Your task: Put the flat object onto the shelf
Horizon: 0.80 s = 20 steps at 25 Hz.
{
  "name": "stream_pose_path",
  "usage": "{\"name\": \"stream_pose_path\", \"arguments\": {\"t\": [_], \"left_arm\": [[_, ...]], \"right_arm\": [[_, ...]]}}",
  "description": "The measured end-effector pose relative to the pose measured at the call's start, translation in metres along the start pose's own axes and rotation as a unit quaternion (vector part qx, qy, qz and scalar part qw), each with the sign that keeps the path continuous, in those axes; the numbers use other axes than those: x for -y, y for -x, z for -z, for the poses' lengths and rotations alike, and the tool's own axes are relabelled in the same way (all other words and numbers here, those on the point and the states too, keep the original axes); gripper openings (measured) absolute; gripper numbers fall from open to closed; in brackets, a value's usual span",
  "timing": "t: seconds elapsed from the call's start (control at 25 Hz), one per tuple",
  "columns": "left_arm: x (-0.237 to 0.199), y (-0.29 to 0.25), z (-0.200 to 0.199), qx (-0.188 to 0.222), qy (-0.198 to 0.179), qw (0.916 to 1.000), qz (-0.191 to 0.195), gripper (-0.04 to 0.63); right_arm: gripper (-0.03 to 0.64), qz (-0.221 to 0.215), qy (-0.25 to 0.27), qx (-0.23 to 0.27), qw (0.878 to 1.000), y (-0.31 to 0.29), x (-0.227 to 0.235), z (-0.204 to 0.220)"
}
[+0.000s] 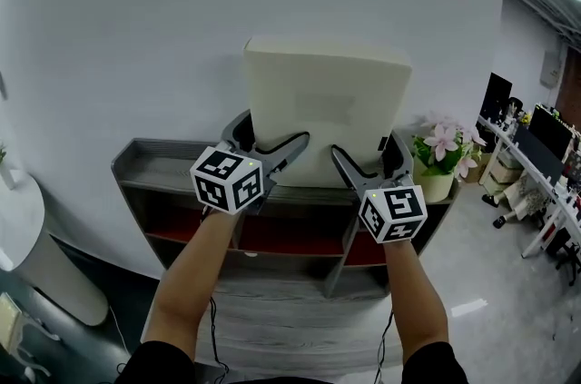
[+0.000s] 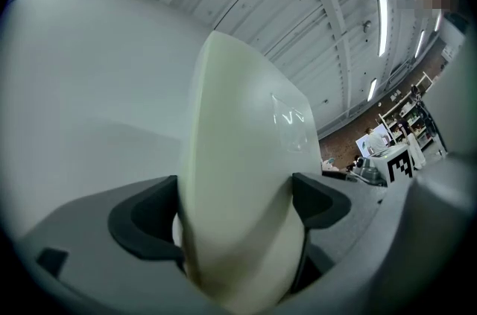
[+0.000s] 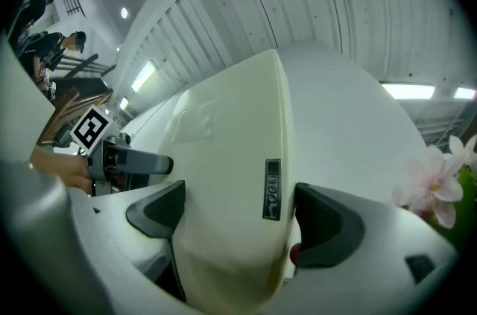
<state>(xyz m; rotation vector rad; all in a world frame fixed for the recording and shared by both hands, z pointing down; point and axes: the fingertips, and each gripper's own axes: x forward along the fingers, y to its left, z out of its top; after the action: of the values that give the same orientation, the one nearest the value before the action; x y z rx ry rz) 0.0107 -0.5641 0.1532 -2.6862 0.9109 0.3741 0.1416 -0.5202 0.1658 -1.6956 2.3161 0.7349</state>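
The left fingers (image 2: 145,220) are pressed against both faces of a cream flat pad (image 2: 246,157), and the left gripper (image 2: 235,209) has it clamped near its lower edge. Over on the other side, the right fingers (image 3: 328,224) bracket the same pad, so the right gripper (image 3: 238,213) is also shut tight on it. Only the right gripper view catches a small dark label (image 3: 273,189) on the pad's narrow side edge, plus pale pink flowers (image 3: 440,187) just off to the right.

The head view gives the wider layout. The pad stands upright, broad face to the camera, with one gripper at each lower corner, directly over the top board of a grey shelf (image 1: 163,157). Whether its bottom edge touches that board cannot be told. The shelf backs onto a white wall (image 1: 136,28) and its lower levels show red. The flowers sit in a pot (image 1: 438,184) at the shelf's right end, near the pad. Office desks (image 1: 536,155) stretch away on the far right.
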Motion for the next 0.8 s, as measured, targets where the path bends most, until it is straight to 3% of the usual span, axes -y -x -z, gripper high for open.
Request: {"name": "stream_pose_path", "arguments": {"t": [0.28,0.8], "left_arm": [[-0.019,-0.021,0.013,-0.023,0.028,0.9993,-0.005,0.474],[-0.033,-0.033,0.023,-0.005,0.040,0.9988,-0.027,0.477]], "right_arm": [[0.463,-0.007,-0.010,-0.018,1.000,-0.019,0.012,0.017],[0.463,-0.018,0.007,-0.024,1.000,-0.028,0.016,0.028]]}}
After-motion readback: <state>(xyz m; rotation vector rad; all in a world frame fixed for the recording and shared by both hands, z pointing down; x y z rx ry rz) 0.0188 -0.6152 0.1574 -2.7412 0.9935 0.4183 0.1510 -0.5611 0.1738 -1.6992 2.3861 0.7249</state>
